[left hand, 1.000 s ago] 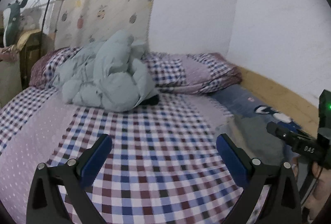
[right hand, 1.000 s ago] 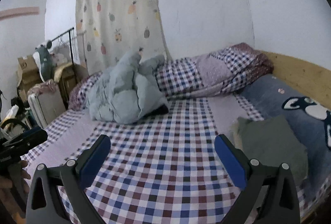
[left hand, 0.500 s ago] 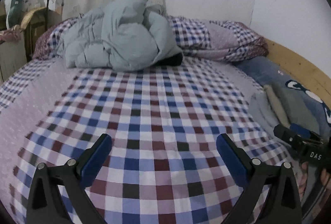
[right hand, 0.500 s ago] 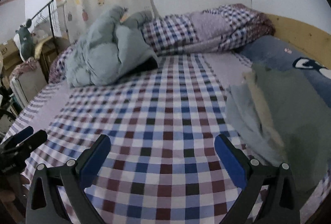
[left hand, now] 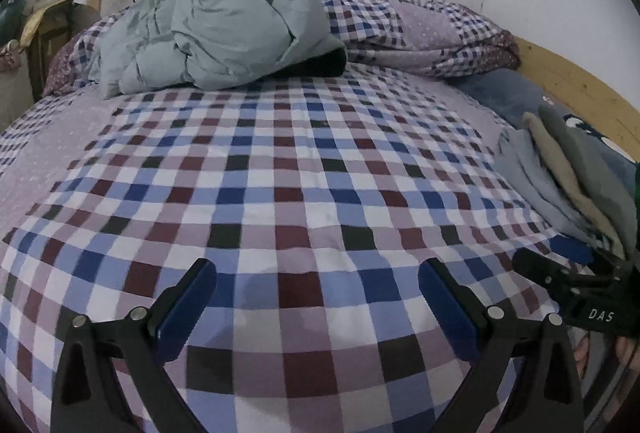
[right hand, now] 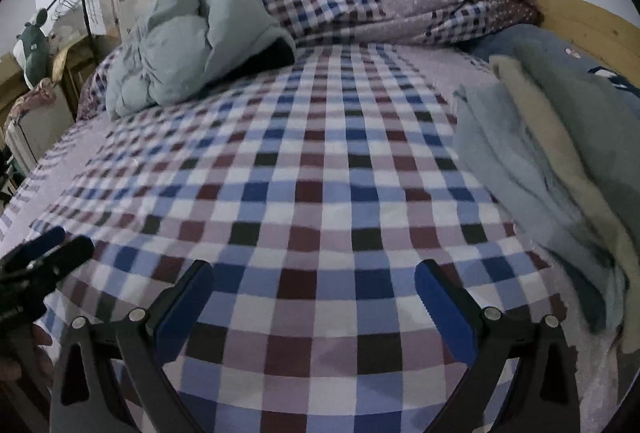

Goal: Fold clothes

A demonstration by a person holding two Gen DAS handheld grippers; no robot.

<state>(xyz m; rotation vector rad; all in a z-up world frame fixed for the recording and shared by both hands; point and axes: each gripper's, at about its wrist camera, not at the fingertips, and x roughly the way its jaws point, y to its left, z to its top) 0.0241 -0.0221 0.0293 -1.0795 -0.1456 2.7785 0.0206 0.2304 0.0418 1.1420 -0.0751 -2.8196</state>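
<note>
Both our left claw (left hand: 318, 307) and right claw (right hand: 314, 307) hang spread wide and empty over the checked bedspread (right hand: 320, 193). The stack of grey, beige and pale-blue garments (right hand: 560, 169) lies at the bed's right side, near the right claw. We judge that a deep pinch there could catch several layers together, or the bedspread underneath.

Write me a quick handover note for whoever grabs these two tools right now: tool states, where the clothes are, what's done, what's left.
Left tool: open, empty, low over the checked bedsheet.
Right tool: open, empty, also low over the sheet, with the stack of clothes just to its right.
Clothes: the stack, with blue-grey, beige and grey-green layers, lies at the right edge of the bed. A crumpled pale green puffy jacket sits at the far end against the rolled checked quilt.
Done: nothing is gripped or spread out; whether the stack is already folded is unclear.
Left: probably take a garment, lay it flat on the sheet and fold.
</note>
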